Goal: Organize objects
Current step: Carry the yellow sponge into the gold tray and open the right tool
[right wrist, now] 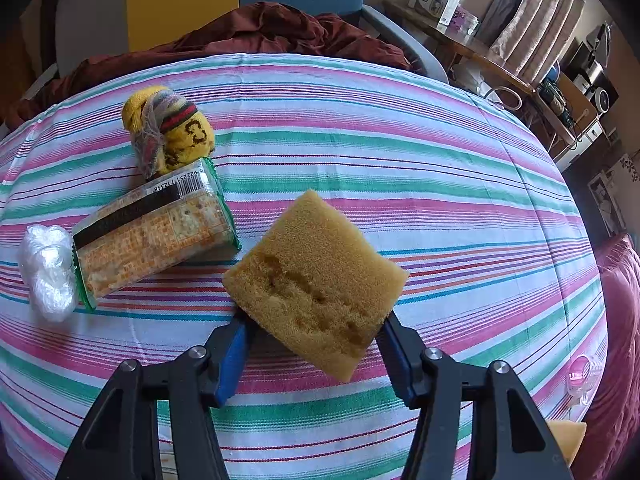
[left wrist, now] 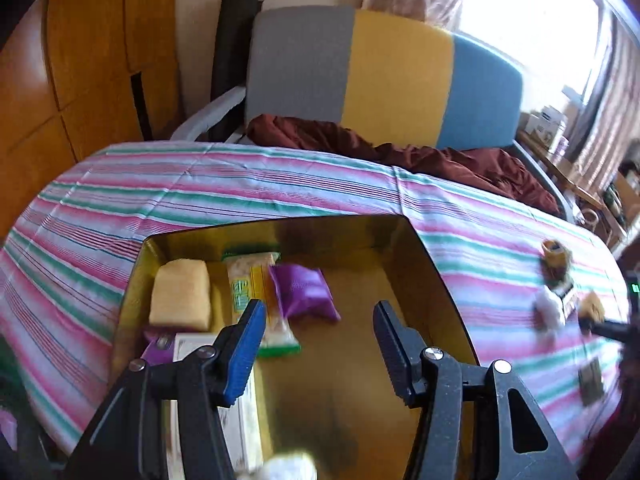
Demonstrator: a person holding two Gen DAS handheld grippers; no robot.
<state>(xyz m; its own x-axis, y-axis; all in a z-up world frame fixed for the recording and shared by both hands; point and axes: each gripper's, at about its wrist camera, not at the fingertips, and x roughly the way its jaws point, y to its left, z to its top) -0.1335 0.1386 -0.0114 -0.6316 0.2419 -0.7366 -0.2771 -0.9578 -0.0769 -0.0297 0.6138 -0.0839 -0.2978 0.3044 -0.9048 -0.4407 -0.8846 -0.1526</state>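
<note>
My left gripper (left wrist: 319, 308) hangs open above a gold box (left wrist: 434, 268) with nothing between its fingers. Inside the box lie a yellow sponge (left wrist: 182, 294), a green-edged cracker packet (left wrist: 256, 280), a purple pouch (left wrist: 306, 290) and a white carton (left wrist: 192, 348). My right gripper (right wrist: 315, 322) is shut on a tan sponge (right wrist: 316, 280), held tilted just above the striped tablecloth (right wrist: 440, 200). To its left on the cloth lie another cracker packet (right wrist: 156, 236), a rolled yellow sock (right wrist: 168, 128) and a crumpled clear plastic bag (right wrist: 46, 264).
A chair with a grey, yellow and blue back (left wrist: 384, 76) stands behind the table, with a maroon cloth (left wrist: 400, 152) on its seat. A small pink item (right wrist: 580, 376) and a yellow sponge corner (right wrist: 568, 436) sit near the table's right edge. A cluttered side table (right wrist: 480, 52) is at the back right.
</note>
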